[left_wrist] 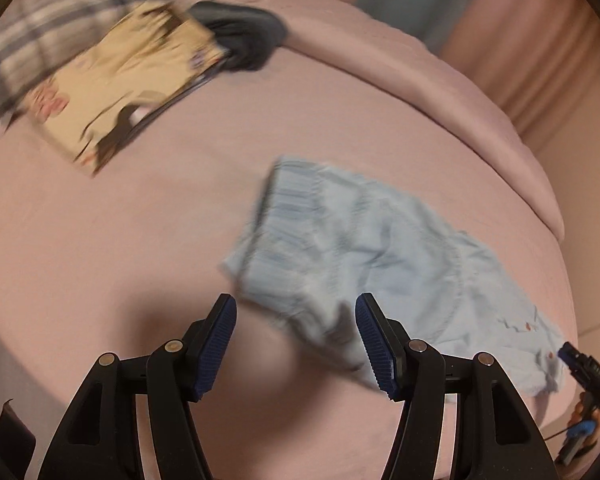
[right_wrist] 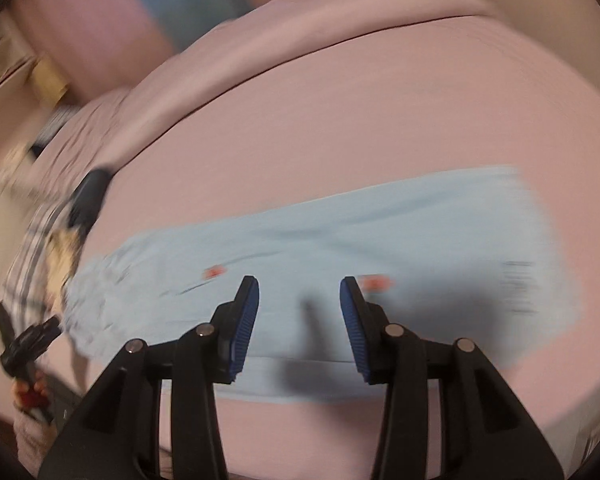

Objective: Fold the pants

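Note:
Light blue pants (left_wrist: 360,248) lie on the pink bed sheet (left_wrist: 100,240), ribbed waistband toward the upper left, small red marks near the right end. My left gripper (left_wrist: 297,322) hovers open over the near corner of the waistband end, and its blue pads press on nothing. In the right wrist view the pants (right_wrist: 340,232) stretch flat from left to right, blurred. My right gripper (right_wrist: 299,294) stands open just above the cloth and casts a shadow on it, with nothing pinched between its pads.
A folded yellow patterned cloth (left_wrist: 120,88), a plaid garment (left_wrist: 40,32) and a dark item (left_wrist: 240,36) lie at the far left of the bed. A rolled pink duvet (left_wrist: 420,80) runs along the far edge, with curtains behind it.

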`<state>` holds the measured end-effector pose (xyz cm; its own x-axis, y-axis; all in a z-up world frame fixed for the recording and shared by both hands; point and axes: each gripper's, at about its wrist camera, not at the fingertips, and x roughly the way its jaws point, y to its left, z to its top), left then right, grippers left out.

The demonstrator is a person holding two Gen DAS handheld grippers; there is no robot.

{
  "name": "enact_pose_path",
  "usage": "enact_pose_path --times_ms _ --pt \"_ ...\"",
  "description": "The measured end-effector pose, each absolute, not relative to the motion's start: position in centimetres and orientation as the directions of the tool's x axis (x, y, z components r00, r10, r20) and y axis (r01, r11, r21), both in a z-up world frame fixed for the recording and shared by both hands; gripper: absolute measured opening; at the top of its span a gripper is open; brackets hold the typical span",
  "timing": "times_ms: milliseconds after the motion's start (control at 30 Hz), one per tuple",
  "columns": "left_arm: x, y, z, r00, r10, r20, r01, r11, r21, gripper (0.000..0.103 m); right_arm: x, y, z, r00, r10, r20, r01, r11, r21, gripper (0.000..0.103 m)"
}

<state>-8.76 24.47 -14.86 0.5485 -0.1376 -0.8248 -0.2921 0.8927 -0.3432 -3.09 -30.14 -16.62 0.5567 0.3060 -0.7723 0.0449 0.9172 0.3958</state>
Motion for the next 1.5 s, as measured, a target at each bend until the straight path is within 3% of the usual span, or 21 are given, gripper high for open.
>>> enact_pose_path --times_ms 233,267,300,333,500,633,733,767,833,900,967,1100,1167,1267,1500 --pt "-7.6 26.4 -16.0 0.6 -0.29 -0.746 -0.28 0.797 -0.535 0.061 -1.5 -20.3 -19.3 0.414 0.472 -0.779 -0.194 0.881 0.431 0.043" --pt "-7.1 26.5 -16.1 0.603 -0.29 -0.743 -0.284 0.792 -0.54 0.055 -1.7 -19.2 -19.2 0.402 0.481 -0.779 -0.218 0.877 0.429 0.043" --pt "-6.4 26.6 -16.2 0.601 -0.27 -0.753 -0.298 0.798 -0.524 0.03 -1.4 -18.0 -19.0 0.394 0.488 -0.779 -0.243 0.873 0.423 0.043" --pt "-6.0 26.7 -16.3 0.593 -0.253 -0.765 -0.31 0.804 -0.507 0.021 -1.1 -16.6 -18.9 0.389 0.488 -0.781 -0.268 0.871 0.411 0.043" --pt "-6.7 27.5 -14.9 0.665 -0.184 -0.724 -0.328 0.799 -0.504 0.016 -0.7 -12.7 -19.1 0.371 0.477 -0.797 -0.339 0.868 0.362 0.043" --pt "-7.0 28.2 -14.2 0.686 -0.194 -0.701 -0.299 0.803 -0.515 0.016 -0.6 -10.1 -19.1 0.356 0.487 -0.798 -0.384 0.854 0.35 0.043" --pt "-6.6 28.0 -17.1 0.573 -0.16 -0.804 -0.367 0.827 -0.426 0.016 -0.5 -8.2 -20.2 0.314 0.48 -0.819 -0.404 0.849 0.342 0.043" --pt "-6.7 28.0 -18.0 0.544 -0.157 -0.825 -0.384 0.827 -0.411 0.019 -0.3 -7.5 -21.2 0.285 0.465 -0.838 -0.404 0.851 0.335 0.042" --pt "-7.3 28.5 -18.6 0.539 -0.151 -0.829 -0.417 0.807 -0.418 0.033 -0.4 -7.0 -23.0 0.264 0.437 -0.86 -0.412 0.857 0.309 0.041" --pt "-7.9 29.1 -17.8 0.55 -0.141 -0.823 -0.43 0.797 -0.424 0.049 -0.7 -6.9 -22.8 0.285 0.441 -0.851 -0.443 0.848 0.291 0.041" --pt "-8.3 29.4 -16.4 0.558 -0.105 -0.823 -0.427 0.814 -0.394 0.058 -0.7 -7.4 -22.2 0.274 0.45 -0.85 -0.446 0.842 0.302 0.041" --pt "-8.8 27.6 -12.4 0.59 0.077 -0.804 -0.408 0.887 -0.214 0.059 0.2 -9.8 -20.9 0.329 0.453 -0.829 -0.409 0.859 0.307 0.043" --pt "-8.8 26.6 -11.0 0.622 0.09 -0.778 -0.382 0.902 -0.201 0.059 0.8 -11.0 -20.6 0.357 0.446 -0.821 -0.38 0.872 0.309 0.044" --pt "-7.3 24.5 -10.2 0.646 0.034 -0.763 -0.291 0.935 -0.205 0.06 1.5 -12.5 -20.6 0.367 0.436 -0.822 -0.334 0.886 0.321 0.044" --pt "0.6 12.7 -10.8 0.61 -0.226 -0.76 0.035 0.965 -0.259 0.06 1.1 -14.6 -20.7 0.392 0.419 -0.819 -0.271 0.903 0.333 0.044"
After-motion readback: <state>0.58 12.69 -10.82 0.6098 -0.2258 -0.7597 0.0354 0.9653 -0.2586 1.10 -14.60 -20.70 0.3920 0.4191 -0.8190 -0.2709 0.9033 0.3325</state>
